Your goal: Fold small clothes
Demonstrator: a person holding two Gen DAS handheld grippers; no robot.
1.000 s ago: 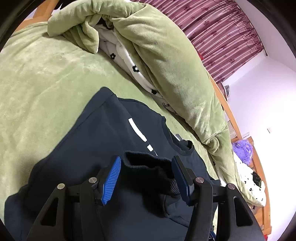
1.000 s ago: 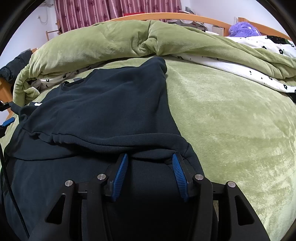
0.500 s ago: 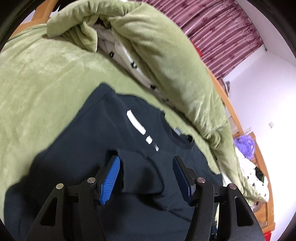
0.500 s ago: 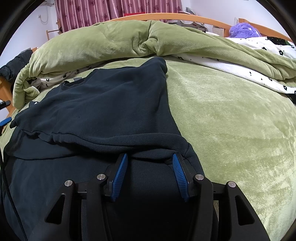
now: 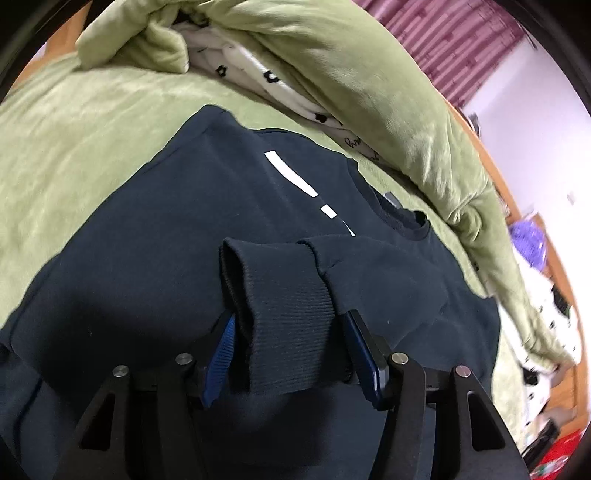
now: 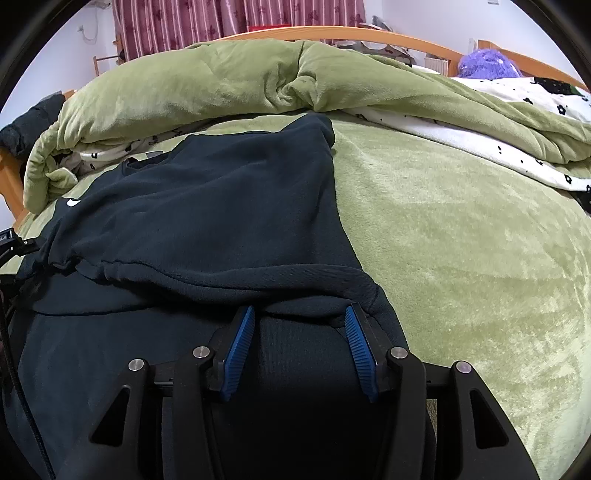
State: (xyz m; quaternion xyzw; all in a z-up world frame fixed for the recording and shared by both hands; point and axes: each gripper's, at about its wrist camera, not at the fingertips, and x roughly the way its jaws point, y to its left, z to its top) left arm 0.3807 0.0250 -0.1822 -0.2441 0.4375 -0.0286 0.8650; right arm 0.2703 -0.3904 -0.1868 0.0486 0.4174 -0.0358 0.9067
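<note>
A dark navy sweatshirt point(image 5: 177, 236) with a white stripe lies flat on the green bedspread point(image 5: 74, 147). My left gripper point(image 5: 290, 321) hovers low over its chest. The ribbed sleeve cuff point(image 5: 280, 280) fills the gap between the blue pads, and the jaws are closing on it. The sleeve point(image 5: 388, 269) trails off to the right below the collar. In the right wrist view the sweatshirt point(image 6: 221, 206) has a folded layer across it. My right gripper point(image 6: 300, 310) rests on the garment, open. Its tips are tucked under the fold's edge point(image 6: 303, 284) and both pad faces are bare.
A bunched green duvet point(image 6: 240, 81) with a white flower-print lining point(image 5: 258, 81) lies along the far side of the bed. Behind it are the wooden bed frame point(image 6: 424, 46), a purple plush toy point(image 6: 487, 64) and maroon curtains point(image 6: 240, 14). Open bedspread point(image 6: 461, 240) stretches right of the garment.
My left gripper has come down and forward with the cuff, laying the sleeve over the sweatshirt's chest, and has rolled a little. The right gripper has stayed put.
</note>
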